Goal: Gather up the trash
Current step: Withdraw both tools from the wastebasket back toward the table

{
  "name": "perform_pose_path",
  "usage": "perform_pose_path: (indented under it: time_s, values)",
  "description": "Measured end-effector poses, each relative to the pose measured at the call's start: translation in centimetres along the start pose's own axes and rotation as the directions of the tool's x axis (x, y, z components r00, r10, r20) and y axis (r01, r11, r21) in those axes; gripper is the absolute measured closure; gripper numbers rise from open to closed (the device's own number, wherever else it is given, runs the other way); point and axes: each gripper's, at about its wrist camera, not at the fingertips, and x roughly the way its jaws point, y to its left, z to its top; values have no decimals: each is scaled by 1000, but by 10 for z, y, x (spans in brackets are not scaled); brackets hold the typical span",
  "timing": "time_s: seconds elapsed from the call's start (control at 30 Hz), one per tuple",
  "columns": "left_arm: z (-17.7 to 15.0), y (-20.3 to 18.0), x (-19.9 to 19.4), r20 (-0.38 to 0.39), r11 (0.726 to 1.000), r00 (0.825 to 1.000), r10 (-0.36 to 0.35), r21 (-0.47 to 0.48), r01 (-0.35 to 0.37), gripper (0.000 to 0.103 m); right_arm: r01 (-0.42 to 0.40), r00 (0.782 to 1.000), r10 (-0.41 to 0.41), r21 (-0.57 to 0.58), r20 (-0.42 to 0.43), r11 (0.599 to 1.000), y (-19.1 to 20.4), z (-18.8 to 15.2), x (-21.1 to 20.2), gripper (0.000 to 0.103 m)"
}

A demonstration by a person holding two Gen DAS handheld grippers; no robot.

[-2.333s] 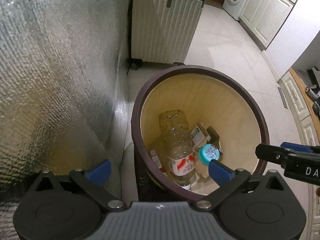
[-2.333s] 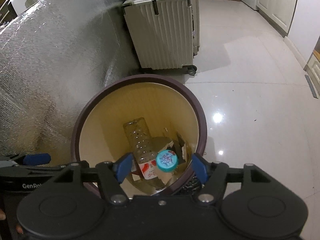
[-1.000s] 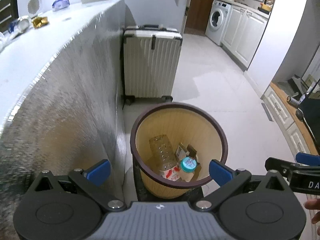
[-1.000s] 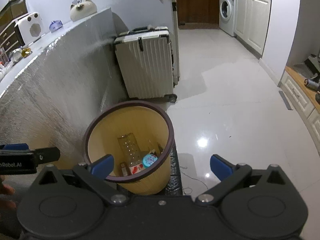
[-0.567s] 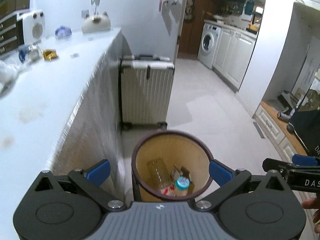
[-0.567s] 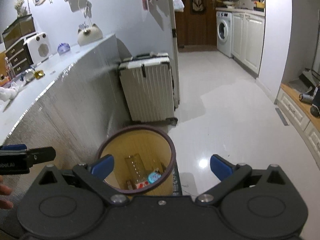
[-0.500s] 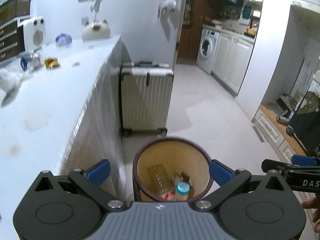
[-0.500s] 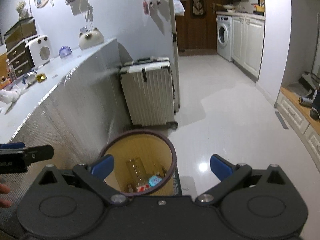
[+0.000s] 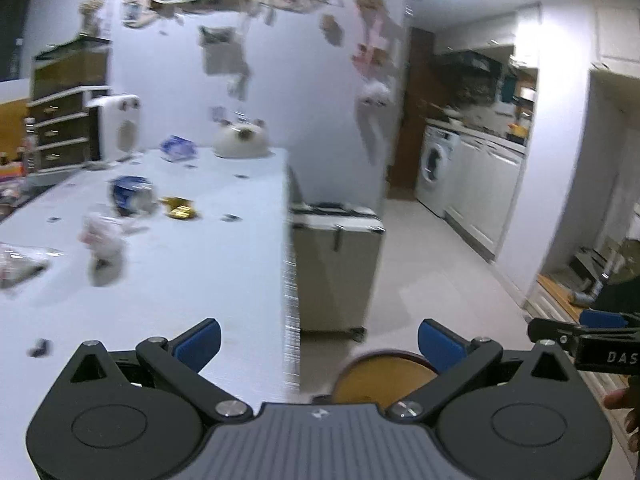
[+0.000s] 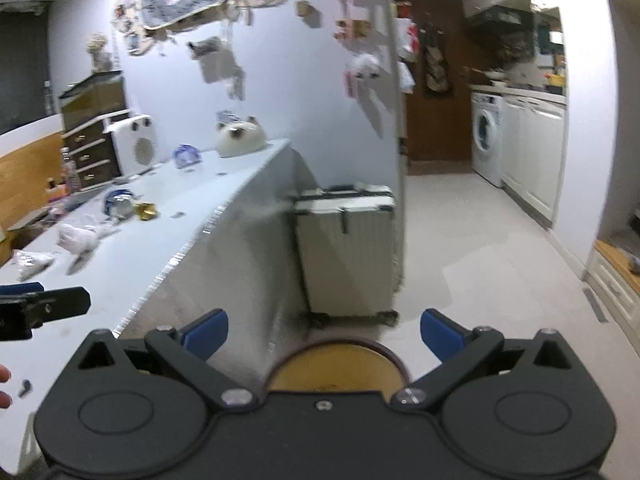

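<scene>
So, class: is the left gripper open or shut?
Open. The left gripper's blue jaws stand wide apart, nothing between them, above the trash bin.

Trash bin stands on the floor at the counter's end

The round bin (image 10: 338,368), dark brown at the rim and tan inside, sits upright beside the counter, near a pale suitcase. Its contents are hidden behind the gripper body.

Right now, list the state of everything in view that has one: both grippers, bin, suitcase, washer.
left gripper: open, holding nothing.
right gripper: open, holding nothing.
trash bin: upright on the floor, no lid, contents hidden from here.
suitcase: upright, closed, handle down.
washing machine: door closed.
crumpled white wrapper: lying on the countertop, uncollected.
</scene>
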Motion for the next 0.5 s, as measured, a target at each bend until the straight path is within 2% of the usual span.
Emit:
perform_pose_path:
  time_s: [0.23, 0.5]
  values:
    - [10, 81, -19, 41, 991, 991, 124, -64, -121, 0, -101, 995, 103, -91, 20, 991, 73, 23, 25, 0]
    - [16, 174, -33, 76, 966, 967, 243, -116, -233, 0, -184, 983, 186, -181, -2, 966, 153, 39, 58, 0]
